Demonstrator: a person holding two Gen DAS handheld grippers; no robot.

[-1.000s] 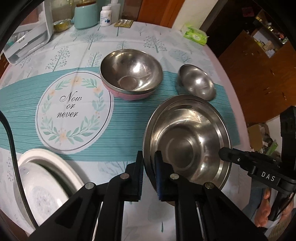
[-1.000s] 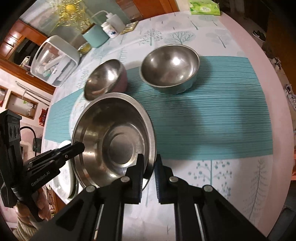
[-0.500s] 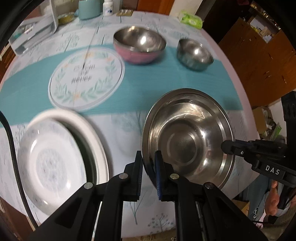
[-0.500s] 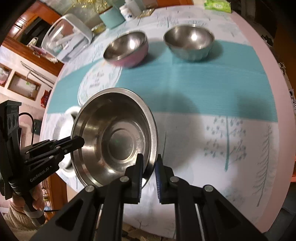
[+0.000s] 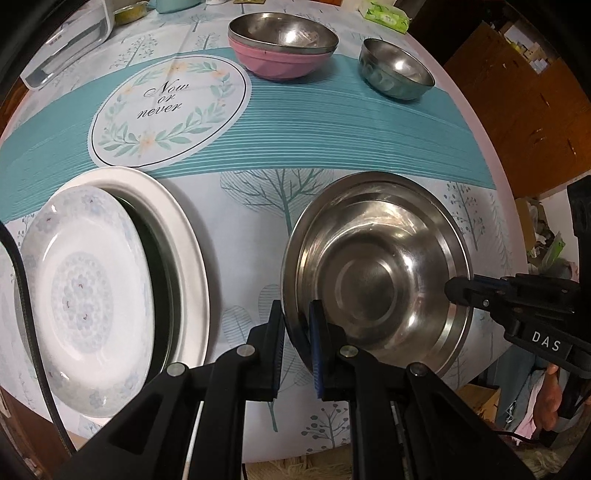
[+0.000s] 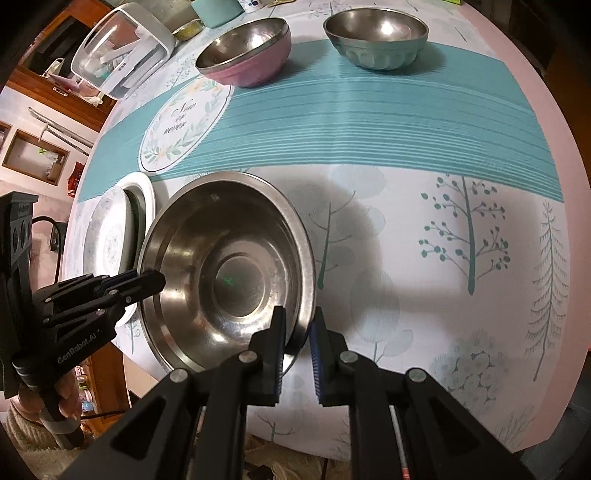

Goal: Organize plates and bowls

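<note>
A wide steel plate point(image 5: 376, 280) hangs low over the tablecloth near the table's front edge, held from both sides. My left gripper point(image 5: 297, 325) is shut on its near-left rim, and my right gripper point(image 6: 299, 325) is shut on the opposite rim point(image 6: 303, 280). Each gripper shows in the other's view: the right gripper point(image 5: 448, 291) at the plate's right rim, the left gripper point(image 6: 159, 280) at its left. A floral white plate point(image 5: 85, 295) lies on a larger white plate point(image 5: 184, 236) just left of the steel one. Farther back stand a pink bowl point(image 5: 273, 66) with a steel bowl nested inside, and a small steel bowl point(image 5: 395, 70).
A clear lidded container point(image 5: 62, 44) sits at the far left corner and a green tissue pack point(image 5: 386, 18) at the far edge. The round table's front edge point(image 5: 295, 454) runs right under the grippers. A hand point(image 6: 62, 398) holds the left gripper's handle.
Both grippers have carried the steel plate away from the bowls toward the table's front edge and lower. The white plates have come into view beside it.
</note>
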